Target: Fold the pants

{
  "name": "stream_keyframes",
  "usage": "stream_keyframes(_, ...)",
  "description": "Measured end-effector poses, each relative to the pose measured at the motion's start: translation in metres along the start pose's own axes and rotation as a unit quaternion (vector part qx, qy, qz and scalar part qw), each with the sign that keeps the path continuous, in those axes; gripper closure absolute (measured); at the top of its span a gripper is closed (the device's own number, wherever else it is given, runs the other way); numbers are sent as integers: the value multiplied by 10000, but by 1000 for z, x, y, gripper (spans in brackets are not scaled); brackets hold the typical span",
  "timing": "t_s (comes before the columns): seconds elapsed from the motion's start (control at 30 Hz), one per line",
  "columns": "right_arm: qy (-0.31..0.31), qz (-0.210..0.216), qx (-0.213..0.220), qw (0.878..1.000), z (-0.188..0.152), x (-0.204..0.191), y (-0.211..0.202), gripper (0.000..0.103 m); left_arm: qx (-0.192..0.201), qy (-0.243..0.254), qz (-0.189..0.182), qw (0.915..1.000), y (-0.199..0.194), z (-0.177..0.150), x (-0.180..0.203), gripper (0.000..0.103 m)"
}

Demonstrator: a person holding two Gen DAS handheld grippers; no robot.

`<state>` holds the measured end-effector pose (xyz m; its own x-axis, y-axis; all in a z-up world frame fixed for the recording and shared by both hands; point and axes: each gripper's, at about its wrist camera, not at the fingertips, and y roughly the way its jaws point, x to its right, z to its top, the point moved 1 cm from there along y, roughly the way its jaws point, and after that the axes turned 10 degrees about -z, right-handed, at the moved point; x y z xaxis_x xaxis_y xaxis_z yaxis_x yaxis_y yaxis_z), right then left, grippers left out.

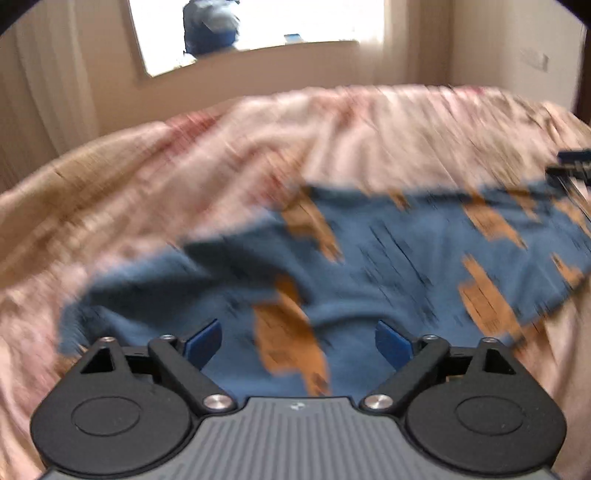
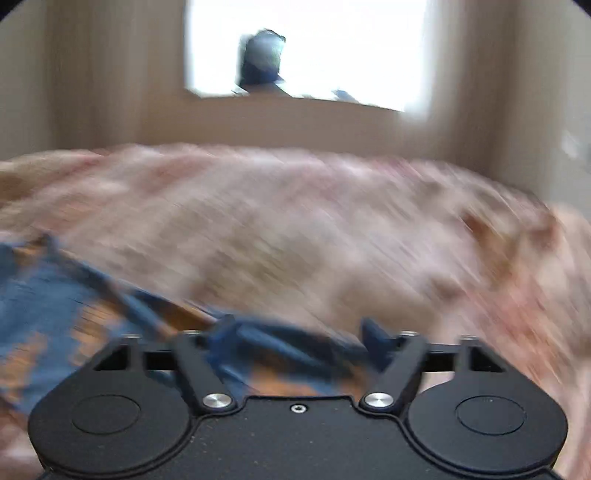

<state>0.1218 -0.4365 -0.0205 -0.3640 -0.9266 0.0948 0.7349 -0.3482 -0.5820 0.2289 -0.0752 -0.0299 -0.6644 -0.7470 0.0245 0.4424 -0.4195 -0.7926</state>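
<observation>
Blue pants with orange patches (image 1: 388, 258) lie spread on a bed with a pink floral cover (image 1: 184, 166); both views are motion-blurred. My left gripper (image 1: 298, 341) is open just above the near edge of the pants, fingers wide apart, nothing between them. My right gripper (image 2: 299, 343) is open over the right end of the pants (image 2: 55, 302), and a fold of blue cloth lies between its fingers. The right gripper also shows at the far right of the left wrist view (image 1: 572, 164).
The bed cover (image 2: 314, 229) fills the middle of both views. Behind it are a beige wall, curtains (image 1: 48, 85) and a bright window (image 1: 258, 26) with a dark blue object (image 1: 210, 26) on the sill.
</observation>
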Motion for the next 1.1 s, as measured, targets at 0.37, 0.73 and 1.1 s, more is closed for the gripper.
stream_keyframes(0.37,-1979,1939,-72,9608,12,-159,86,16,-295,-839,630,9940,24,-28,-82,7)
stream_keyframes(0.73,-1835,2790,651,9404,72,-251,121,13,-165,-275,1280,9913,52,26,-97,6)
stream_keyframes(1.1,-1783,1297,1154,9685,74,-215,131,14,211,-1110,1431,9832,29,8,-115,0)
